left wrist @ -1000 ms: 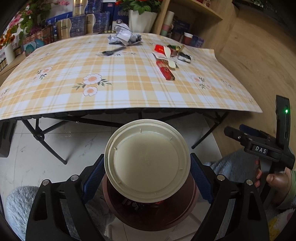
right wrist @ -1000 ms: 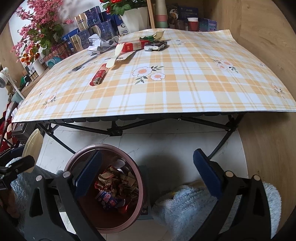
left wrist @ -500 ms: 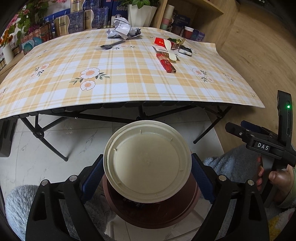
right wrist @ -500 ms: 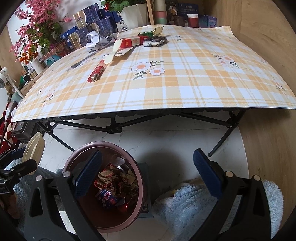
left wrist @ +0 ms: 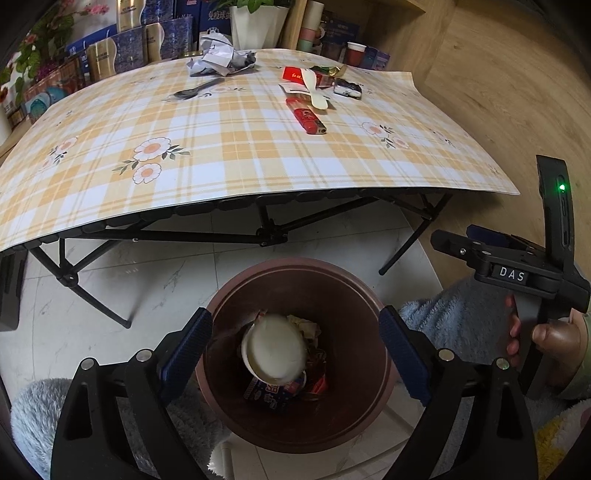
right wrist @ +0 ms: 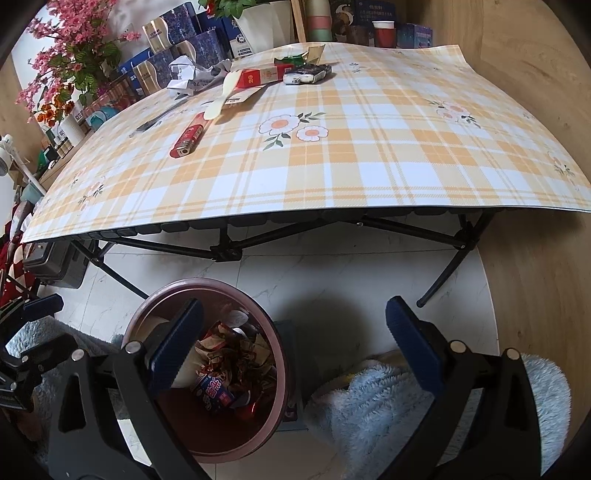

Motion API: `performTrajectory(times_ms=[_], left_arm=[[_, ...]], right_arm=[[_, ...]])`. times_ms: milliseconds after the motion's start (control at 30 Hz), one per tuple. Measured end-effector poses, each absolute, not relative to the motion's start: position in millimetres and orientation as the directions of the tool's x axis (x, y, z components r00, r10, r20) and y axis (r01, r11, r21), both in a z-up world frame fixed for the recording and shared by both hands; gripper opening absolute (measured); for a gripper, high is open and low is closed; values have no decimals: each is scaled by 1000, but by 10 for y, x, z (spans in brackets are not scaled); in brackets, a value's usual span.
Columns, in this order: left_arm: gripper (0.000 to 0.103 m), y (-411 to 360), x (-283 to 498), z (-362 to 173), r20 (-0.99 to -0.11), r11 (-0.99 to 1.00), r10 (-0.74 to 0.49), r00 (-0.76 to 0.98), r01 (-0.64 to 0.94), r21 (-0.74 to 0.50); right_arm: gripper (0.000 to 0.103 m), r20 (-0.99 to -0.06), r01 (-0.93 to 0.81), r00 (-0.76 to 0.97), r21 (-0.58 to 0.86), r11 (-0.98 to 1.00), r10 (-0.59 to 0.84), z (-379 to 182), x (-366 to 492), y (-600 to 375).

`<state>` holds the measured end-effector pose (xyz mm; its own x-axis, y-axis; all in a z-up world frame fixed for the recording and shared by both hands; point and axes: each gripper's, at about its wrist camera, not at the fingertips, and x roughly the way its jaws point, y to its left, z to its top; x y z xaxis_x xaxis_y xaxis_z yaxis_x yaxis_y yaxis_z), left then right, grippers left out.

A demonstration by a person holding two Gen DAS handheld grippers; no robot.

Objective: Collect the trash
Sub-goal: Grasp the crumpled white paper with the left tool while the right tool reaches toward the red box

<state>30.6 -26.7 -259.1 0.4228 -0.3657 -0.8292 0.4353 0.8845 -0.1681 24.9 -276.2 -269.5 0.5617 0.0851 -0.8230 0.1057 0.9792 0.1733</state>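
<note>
Dropped: lid (left wrist: pixel 275 349) tilted in bin (left wrist: pixel 354 288) | left gripper (left wrist: pixel 295 347) apart | right gripper (right wrist: pixel 293 339) apart

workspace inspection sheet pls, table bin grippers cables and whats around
surface: plaid tablecloth on a folding table, white tile floor below
job's things: brown bin on the floor holds wrappers and a cream bowl; crumpled paper, red lighter, cream spoon, black spoon, wrappers on the table
clutter: nothing seen
grippers: left gripper open over the bin; right gripper open, empty
cables: nothing seen
surroundings: boxes, pink flowers, shelf
</note>
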Motion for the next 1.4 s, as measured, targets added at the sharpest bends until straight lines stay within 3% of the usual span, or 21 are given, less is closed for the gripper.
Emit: performTrajectory(times_ms=[267, 467, 733, 900, 1200, 1400], left_arm=[[89, -222, 342, -2585, -820, 896, -366, 439, 406, -182], [89, -26, 420, -2549, -790, 927, -358, 498, 293, -236], [89, 301, 517, -2376, -705, 953, -297, 644, 153, -261], [90, 364, 676, -2157, -664, 964, -262, 700, 161, -211], [90, 108, 1662, -1574, -592, 948, -318, 741, 262, -181], [90, -238, 2940, -1476, -593, 950, -313, 742, 234, -209]], right_arm=[[97, -824, 94, 557, 184, 978, 101, -2713, 269, -2750], [97, -813, 72, 572, 184, 980, 111, -2690, 288, -2720], [97, -753, 8, 648, 162, 987, 119, -2464, 338, -2700], [97, -706, -64, 695, 130, 989, 138, -2229, 507, -2745], [97, -646, -52, 747, 178, 983, 157, -1873, 1190, -3102], [97, -625, -14, 771, 176, 984, 123, -1736, 1623, -3310]])
